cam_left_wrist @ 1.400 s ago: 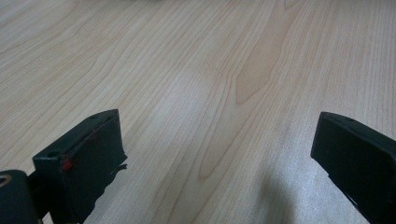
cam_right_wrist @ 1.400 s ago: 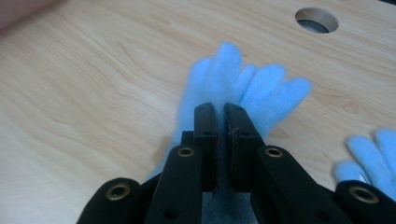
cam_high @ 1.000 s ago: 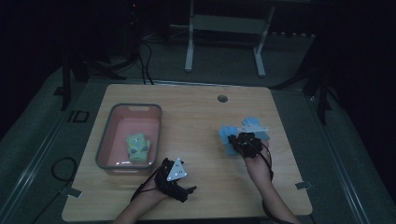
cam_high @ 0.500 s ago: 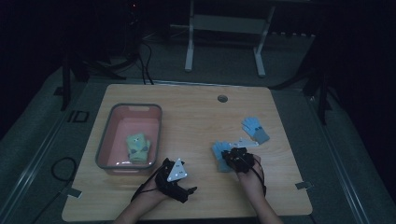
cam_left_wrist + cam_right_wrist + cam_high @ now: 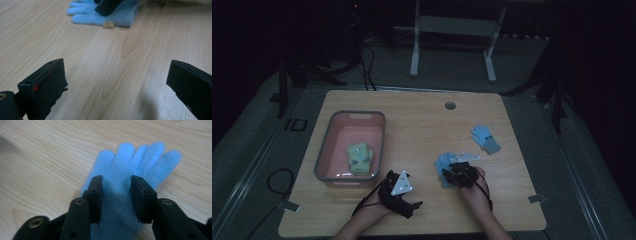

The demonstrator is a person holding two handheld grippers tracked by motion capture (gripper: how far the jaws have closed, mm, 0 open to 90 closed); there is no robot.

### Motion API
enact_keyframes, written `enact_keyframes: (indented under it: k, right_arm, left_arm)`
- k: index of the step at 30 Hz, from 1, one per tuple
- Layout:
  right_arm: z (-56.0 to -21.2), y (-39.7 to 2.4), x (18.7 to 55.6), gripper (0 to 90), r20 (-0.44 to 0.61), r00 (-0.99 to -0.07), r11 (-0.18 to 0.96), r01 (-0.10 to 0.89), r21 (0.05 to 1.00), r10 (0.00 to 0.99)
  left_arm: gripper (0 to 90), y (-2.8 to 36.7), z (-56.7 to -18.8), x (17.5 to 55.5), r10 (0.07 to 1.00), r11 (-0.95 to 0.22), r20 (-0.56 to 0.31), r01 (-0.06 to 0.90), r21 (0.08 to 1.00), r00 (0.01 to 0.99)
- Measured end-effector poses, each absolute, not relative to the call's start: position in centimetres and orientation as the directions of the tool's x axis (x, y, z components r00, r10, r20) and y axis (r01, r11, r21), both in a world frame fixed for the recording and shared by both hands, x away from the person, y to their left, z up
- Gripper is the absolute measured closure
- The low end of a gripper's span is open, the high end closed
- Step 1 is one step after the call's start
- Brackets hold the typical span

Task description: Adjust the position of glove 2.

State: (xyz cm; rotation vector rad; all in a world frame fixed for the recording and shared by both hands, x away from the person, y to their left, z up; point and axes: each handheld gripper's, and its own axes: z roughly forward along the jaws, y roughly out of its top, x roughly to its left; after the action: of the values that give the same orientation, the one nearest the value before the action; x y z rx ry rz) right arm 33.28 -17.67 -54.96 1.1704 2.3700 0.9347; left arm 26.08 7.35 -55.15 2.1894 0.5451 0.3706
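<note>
One green glove (image 5: 360,159) in pink bin (image 5: 326,150); right tongs (image 5: 116,186) just opened over blue glove (image 5: 135,167), left tongs (image 5: 117,82) wide.

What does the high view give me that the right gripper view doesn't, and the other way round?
High view alone: the pink bin holding a green glove, a second blue glove lying apart at the right, and the left hand-held gripper resting near the table's front edge. Right gripper view alone: the right hand-held gripper with its jaws parted over the glove's palm, having just been opening, pads not pressing. Both: the near blue glove flat on the wooden table.
</note>
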Motion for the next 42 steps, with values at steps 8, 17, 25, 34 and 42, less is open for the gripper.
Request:
enact_keyframes:
  k: [8,17,25,34,42]
  right_arm:
    - [-52.1,-20.3,33.4,60.4,-0.033,-0.633,0.451,0.513,0.731,0.773]
    - [-50.4,-25.5,35.4,62.0,-0.052,-0.622,0.438,0.487,0.756,0.781]
    - [-50.0,-29.2,37.9,61.5,-0.022,-0.607,0.405,0.502,0.764,0.794]
    - [-50.5,-32.0,41.3,63.4,0.017,-0.588,0.371,0.533,0.761,0.809]
    - [-51.4,-32.9,44.3,63.4,0.015,-0.579,0.383,0.559,0.735,0.815]
  left_arm:
    - [2.7,7.5,-55.2,26.1,0.500,-0.558,0.076,0.254,0.790,0.863]
    - [2.7,7.3,-55.1,26.0,0.497,-0.550,0.069,0.252,0.796,0.865]
    - [2.7,7.4,-55.1,26.1,0.507,-0.533,0.054,0.264,0.804,0.860]
    - [2.8,7.5,-55.1,26.1,0.509,-0.531,0.056,0.262,0.806,0.859]
    - [2.8,7.4,-55.3,26.0,0.499,-0.548,0.063,0.258,0.795,0.864]
